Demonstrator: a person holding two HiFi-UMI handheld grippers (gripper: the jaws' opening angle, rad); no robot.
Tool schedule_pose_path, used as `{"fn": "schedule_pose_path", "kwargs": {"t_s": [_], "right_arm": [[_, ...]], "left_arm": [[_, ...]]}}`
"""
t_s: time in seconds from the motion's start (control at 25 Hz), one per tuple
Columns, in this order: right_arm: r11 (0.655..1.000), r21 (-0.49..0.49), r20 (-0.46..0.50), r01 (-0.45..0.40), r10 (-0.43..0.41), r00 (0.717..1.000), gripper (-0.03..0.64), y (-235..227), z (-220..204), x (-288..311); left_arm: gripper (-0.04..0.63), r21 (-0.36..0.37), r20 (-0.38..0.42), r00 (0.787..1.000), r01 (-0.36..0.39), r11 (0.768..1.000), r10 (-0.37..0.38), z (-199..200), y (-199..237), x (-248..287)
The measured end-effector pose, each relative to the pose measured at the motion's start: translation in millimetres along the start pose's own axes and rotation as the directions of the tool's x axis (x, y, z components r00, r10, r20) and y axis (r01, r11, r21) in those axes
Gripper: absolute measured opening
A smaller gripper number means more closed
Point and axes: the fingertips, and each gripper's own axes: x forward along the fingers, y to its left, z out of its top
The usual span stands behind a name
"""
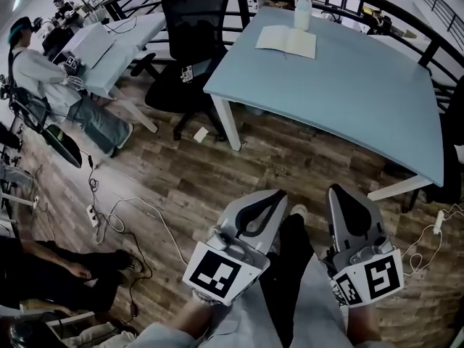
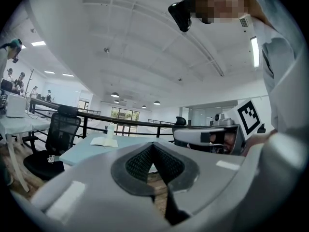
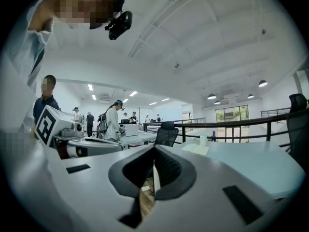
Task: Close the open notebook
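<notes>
Head view shows the left claw (image 1: pixel 278 194) and the right claw (image 1: pixel 336 191) side by side over the wood floor (image 1: pixel 188 172), each with its jaws pressed together and empty. The open notebook (image 1: pixel 286 40) lies well away from them on the far end of the blue desk (image 1: pixel 348 100) (a white cup (image 1: pixel 302 11) stands just beside it).

Notebook (image 1: pixel 286 40) way out there on the table (image 1: pixel 348 93), too small for me to make out its pages. White container (image 1: pixel 302 11) just behind it, and I can't tell what kind. The table's right end runs off the picture edge. Bottom left, a person (image 1: pixel 51 274), mostly cut off. My own arms (image 1: pixel 185 317) drop out past the bottom edge.
</notes>
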Motion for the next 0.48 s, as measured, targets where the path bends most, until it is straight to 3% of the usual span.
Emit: {"fn": "schedule_pose_path", "kwargs": {"t_s": [0.48], "right_arm": [[0.992, -0.014, -0.013, -0.127, 0.127, 0.992, 0.0, -17.6, 0.8, 55.7]], "left_arm": [[0.003, -0.024, 0.014, 0.994, -0.105, 0.994, 0.105, 7.2, 42.5, 25.7]]}}
